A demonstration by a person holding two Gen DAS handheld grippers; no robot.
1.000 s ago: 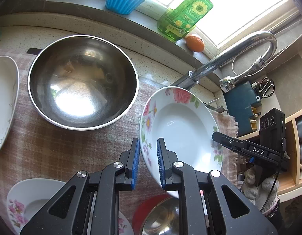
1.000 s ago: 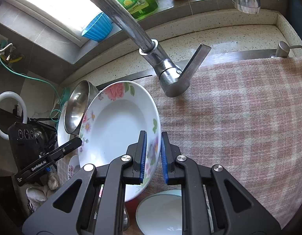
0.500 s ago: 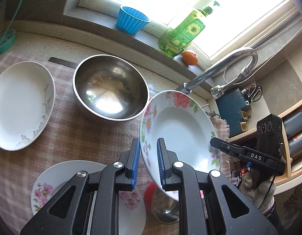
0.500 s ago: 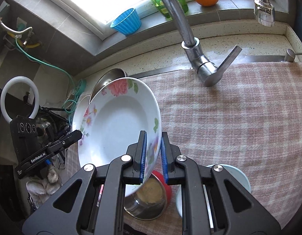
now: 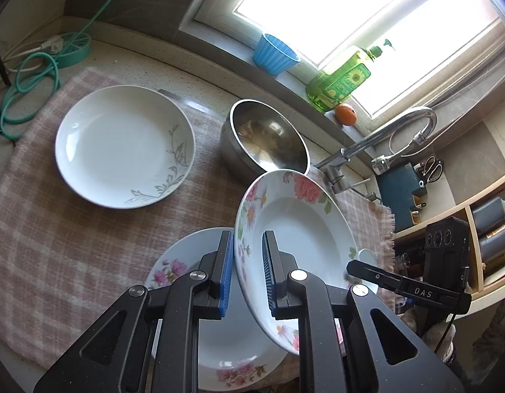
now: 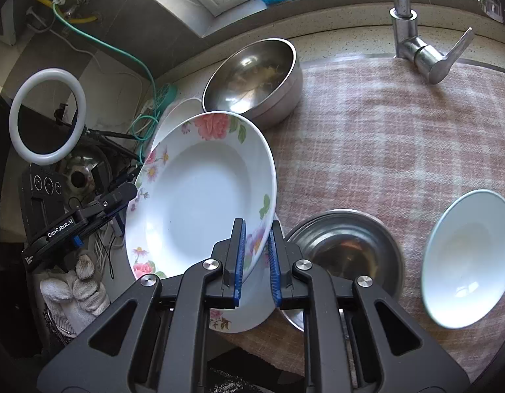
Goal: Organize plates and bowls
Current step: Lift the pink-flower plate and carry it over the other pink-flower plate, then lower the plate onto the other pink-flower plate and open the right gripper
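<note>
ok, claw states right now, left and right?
Left claw: shut on the floral plate rim.
Right claw: shut on the same plate's opposite rim.

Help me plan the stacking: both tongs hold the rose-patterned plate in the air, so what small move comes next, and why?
Probably lower the rose-patterned plate onto the floral plate lying right beneath it. The left tongs and right tongs grip opposite rims, and the patterns look alike.

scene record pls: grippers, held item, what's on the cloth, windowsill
left gripper: shut on flowered plate's rim
right gripper: shut on opposite rim
flowered plate: lifted, tilted, held by both
checked cloth: covers the counter
on cloth: second flowered plate, leaf-pattern plate, large steel bowl, small steel bowl, white bowl
windowsill: blue cup, green bottle, orange
</note>
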